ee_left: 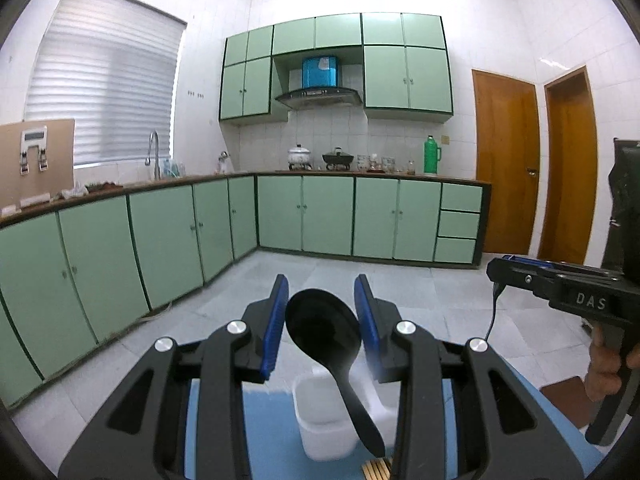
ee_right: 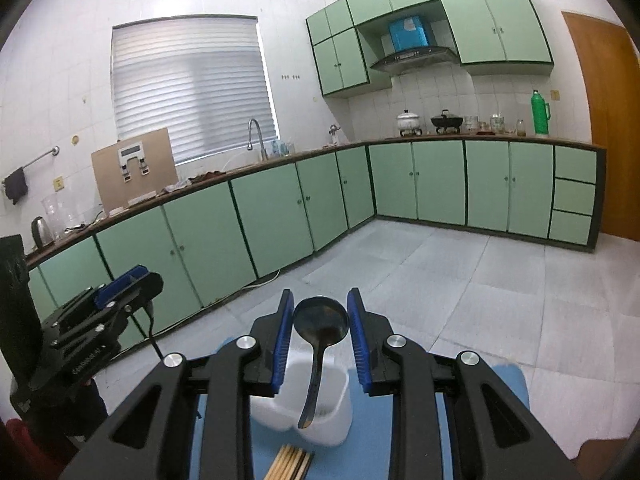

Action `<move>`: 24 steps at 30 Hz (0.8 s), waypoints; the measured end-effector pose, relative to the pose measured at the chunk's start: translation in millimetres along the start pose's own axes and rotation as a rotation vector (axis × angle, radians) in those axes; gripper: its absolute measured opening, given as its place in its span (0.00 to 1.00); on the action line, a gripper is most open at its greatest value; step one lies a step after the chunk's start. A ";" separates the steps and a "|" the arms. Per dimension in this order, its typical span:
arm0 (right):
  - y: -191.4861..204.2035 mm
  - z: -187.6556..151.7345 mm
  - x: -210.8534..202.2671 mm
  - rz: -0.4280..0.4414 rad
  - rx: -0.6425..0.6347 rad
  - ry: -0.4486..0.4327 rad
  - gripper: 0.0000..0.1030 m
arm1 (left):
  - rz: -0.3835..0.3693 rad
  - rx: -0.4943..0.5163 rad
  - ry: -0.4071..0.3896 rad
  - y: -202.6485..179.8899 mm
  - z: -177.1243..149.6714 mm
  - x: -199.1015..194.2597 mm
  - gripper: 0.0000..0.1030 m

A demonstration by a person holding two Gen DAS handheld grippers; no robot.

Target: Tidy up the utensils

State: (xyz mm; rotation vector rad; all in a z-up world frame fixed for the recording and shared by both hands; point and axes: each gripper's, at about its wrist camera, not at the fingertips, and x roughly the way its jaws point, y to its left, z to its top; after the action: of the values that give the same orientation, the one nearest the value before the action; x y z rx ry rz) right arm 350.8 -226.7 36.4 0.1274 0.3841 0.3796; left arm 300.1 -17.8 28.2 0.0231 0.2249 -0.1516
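Note:
A black ladle [ee_left: 324, 330] stands upright in a white utensil holder [ee_left: 326, 428] on a blue mat [ee_left: 264, 432]. My left gripper [ee_left: 321, 308] is open, its blue pads either side of the ladle bowl, not touching. In the right wrist view the same ladle [ee_right: 320, 322] rises from the white holder [ee_right: 324, 404], and my right gripper [ee_right: 320, 316] is open around its bowl. Wooden chopsticks [ee_right: 290, 462] lie on the mat in front of the holder; their tips show in the left wrist view [ee_left: 376, 468].
The right gripper's body [ee_left: 560, 288] shows at right in the left wrist view; the left gripper's body [ee_right: 100, 316] at left in the right wrist view. Green cabinets [ee_left: 304, 216] and a counter line the walls beyond a tiled floor [ee_right: 460, 292].

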 end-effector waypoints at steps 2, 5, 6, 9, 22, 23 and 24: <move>1.6 6.9 12.7 -0.016 -0.006 -0.006 0.26 | 0.010 0.003 -0.002 -2.3 6.0 16.2 0.32; 1.6 11.0 33.3 -0.042 -0.014 0.003 0.26 | 0.028 0.012 0.010 -5.4 6.3 39.8 0.32; 0.9 10.0 40.4 -0.047 -0.013 0.013 0.26 | 0.036 0.019 0.019 -6.6 4.1 48.6 0.32; -2.8 -0.1 59.6 -0.065 -0.008 0.047 0.26 | 0.046 0.015 0.054 -5.0 -5.8 70.5 0.32; -24.3 -32.9 69.9 -0.059 0.085 0.137 0.37 | 0.042 -0.015 0.179 13.5 -37.4 83.4 0.42; -26.9 -35.9 61.4 -0.061 0.099 0.134 0.39 | 0.044 -0.018 0.178 14.1 -37.2 78.0 0.44; -27.3 -37.9 56.6 -0.065 0.105 0.135 0.42 | 0.045 -0.022 0.177 15.2 -38.3 69.7 0.47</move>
State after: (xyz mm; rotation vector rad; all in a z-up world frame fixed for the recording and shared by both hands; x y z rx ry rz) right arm 393.8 -228.2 -23.1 0.1919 0.5408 0.3045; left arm 361.2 -11.5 -24.6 0.0201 0.4026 -0.1021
